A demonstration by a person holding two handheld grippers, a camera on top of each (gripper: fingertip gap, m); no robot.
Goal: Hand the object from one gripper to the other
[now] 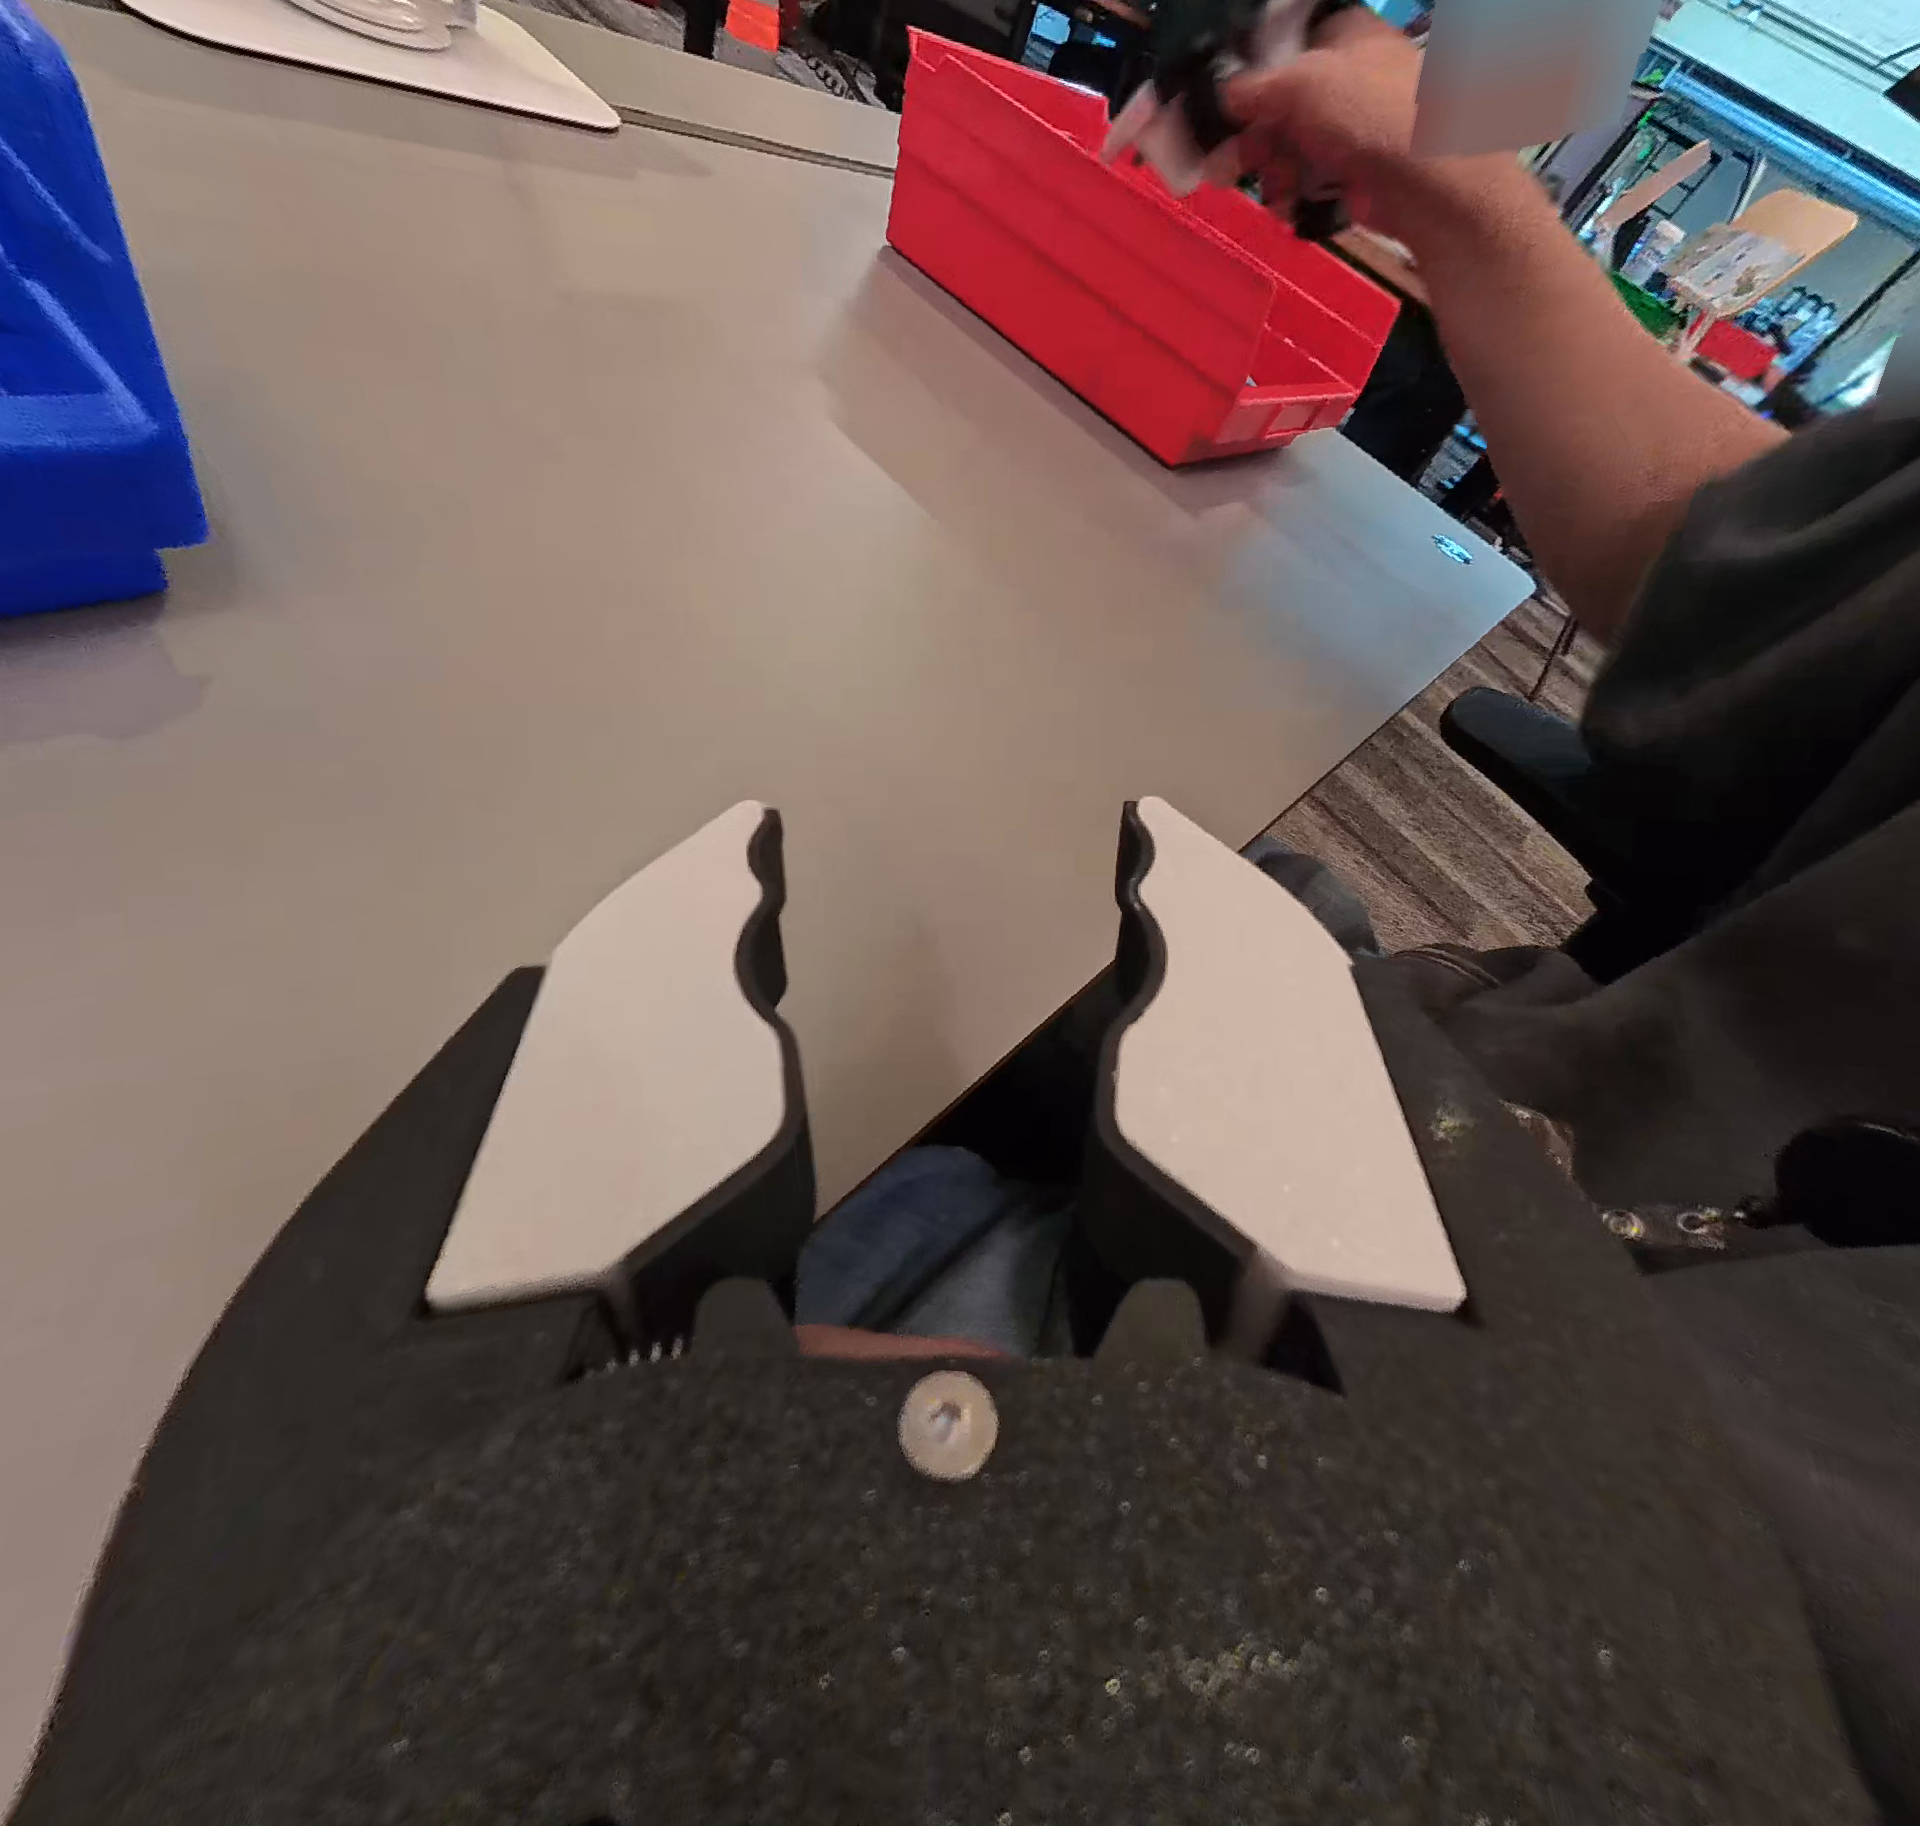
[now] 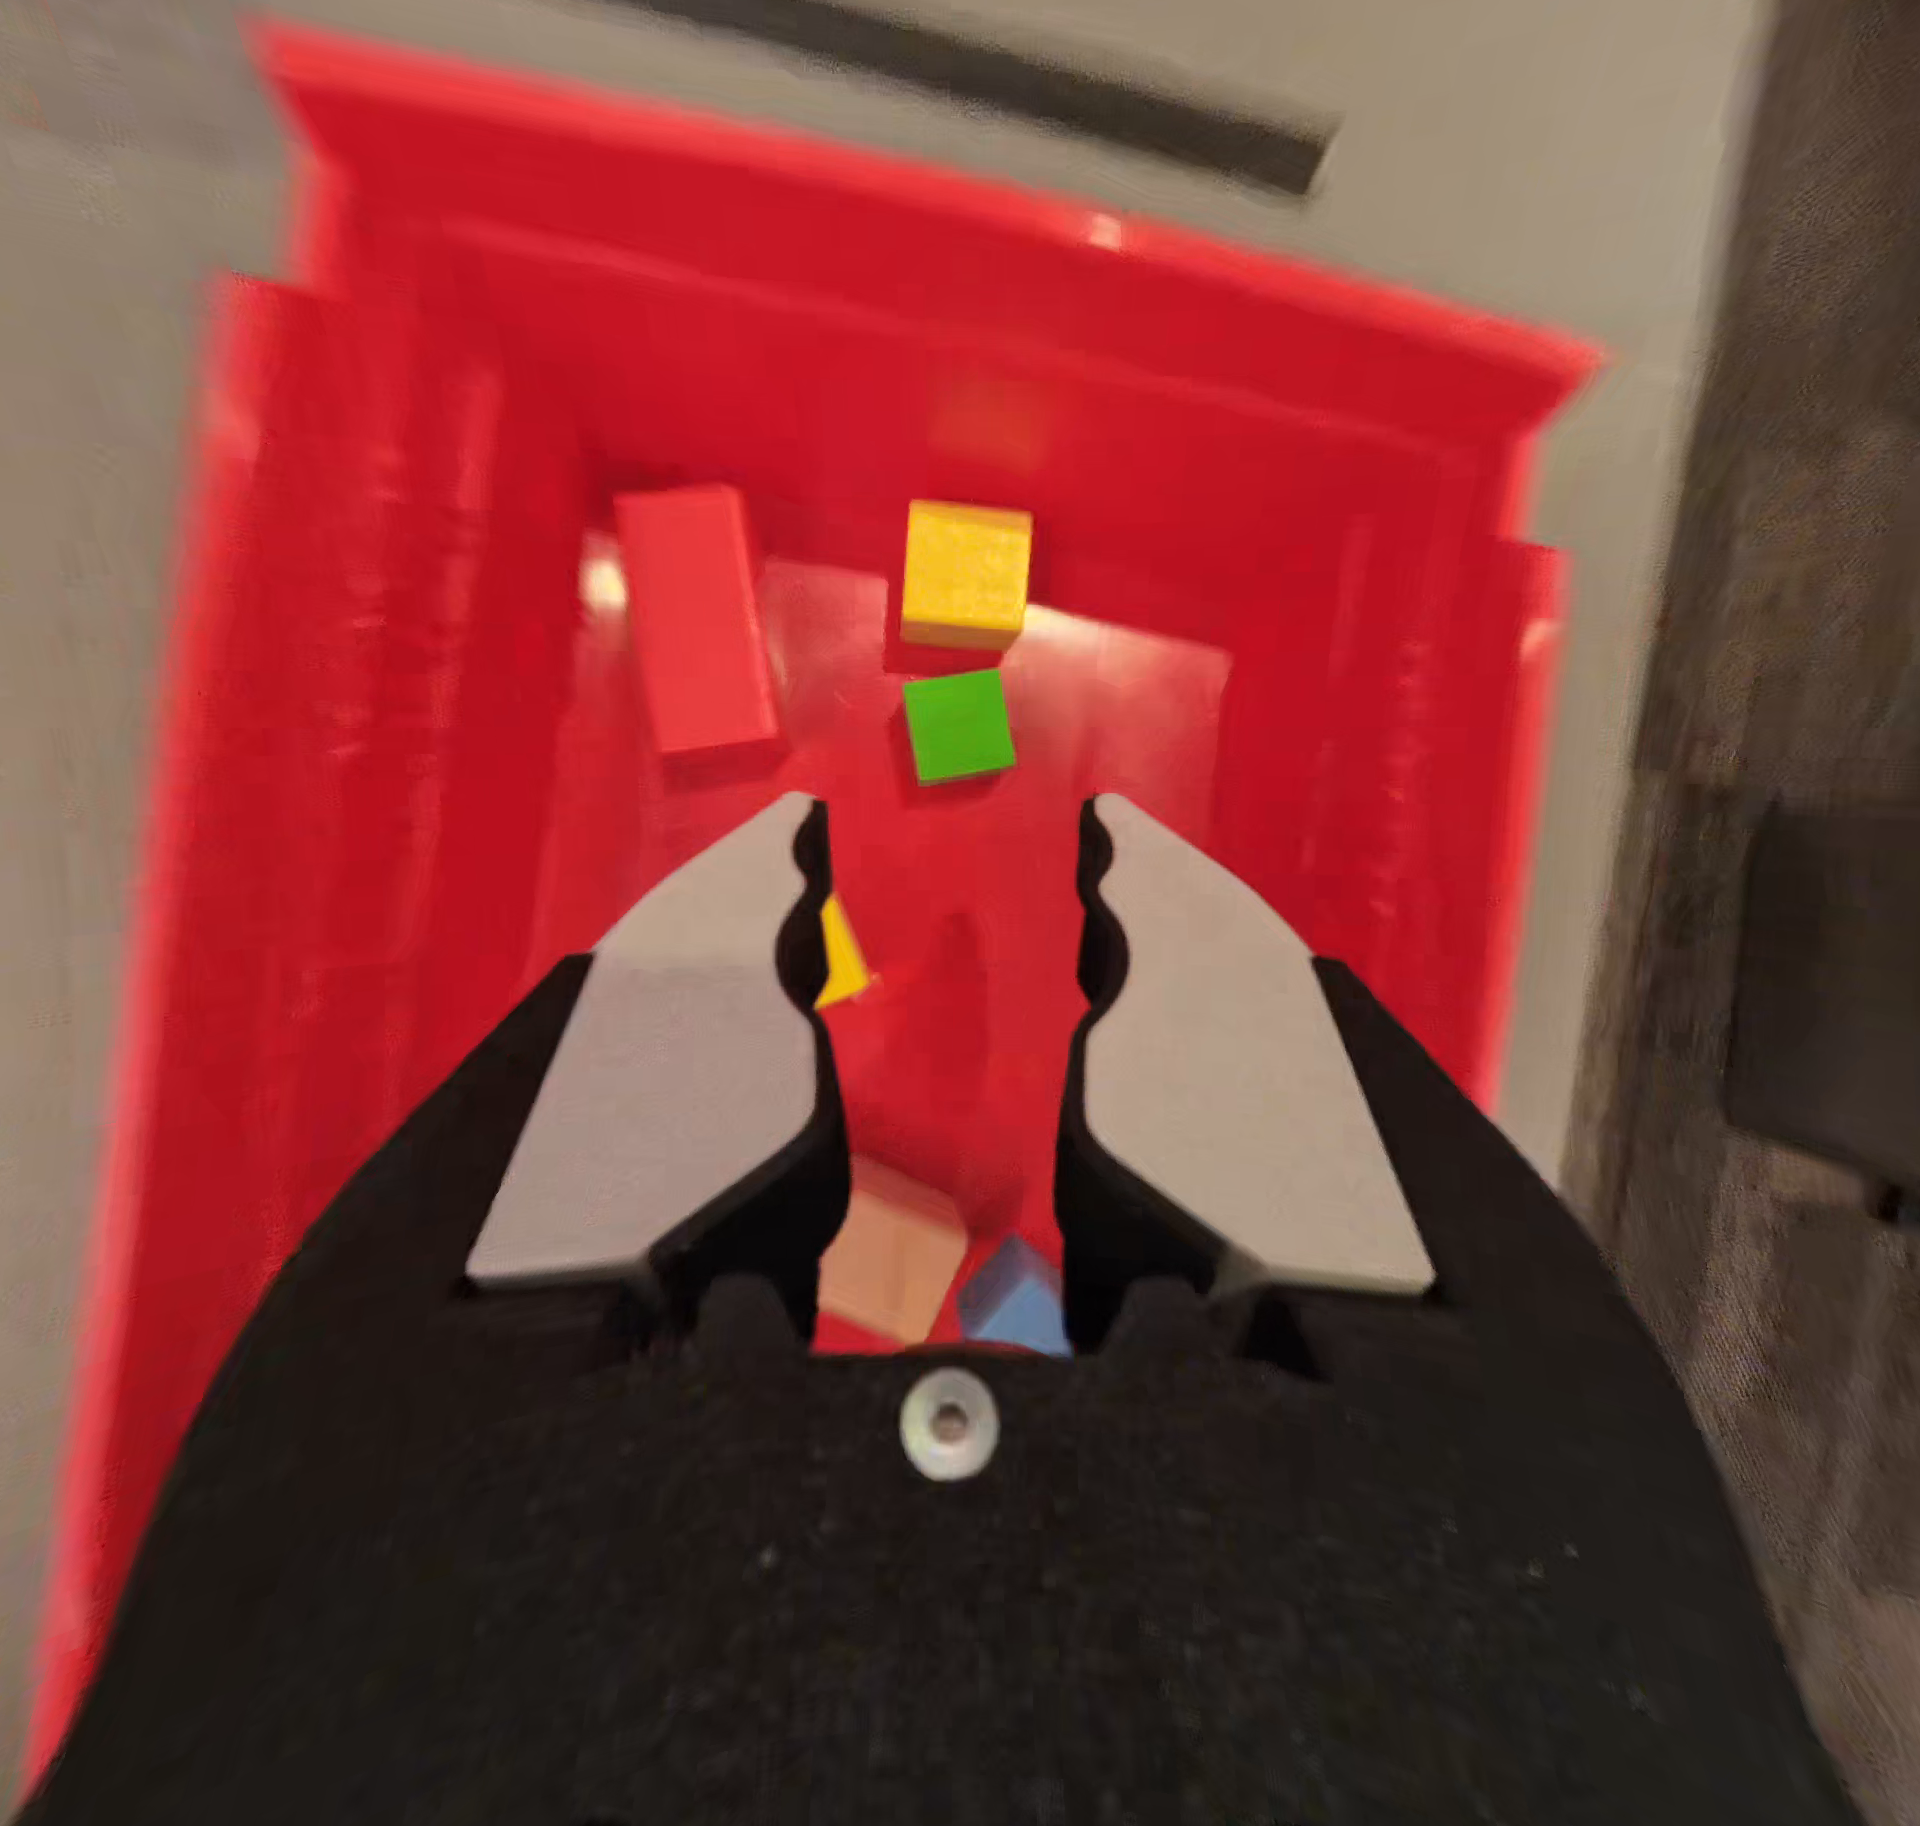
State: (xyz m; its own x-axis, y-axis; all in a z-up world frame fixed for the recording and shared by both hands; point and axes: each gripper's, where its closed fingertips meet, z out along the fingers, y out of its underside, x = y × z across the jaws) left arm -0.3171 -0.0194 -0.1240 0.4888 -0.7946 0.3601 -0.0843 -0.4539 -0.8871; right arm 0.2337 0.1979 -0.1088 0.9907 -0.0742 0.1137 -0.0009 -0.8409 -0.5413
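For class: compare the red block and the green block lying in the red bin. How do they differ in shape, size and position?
Shape: the red block is a long rectangular bar; the green block shows a square top face.
Size: the red block looks clearly bigger than the green block.
Position: the red block lies left; the green block sits nearer the open right gripper.
Both rest on the floor of the red bin, ungrasped.

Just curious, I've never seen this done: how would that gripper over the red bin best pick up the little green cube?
From straight above, the right gripper closing on two opposite flat sides of the green cube. It lies flat in the red bin, and its left and right sides are free.
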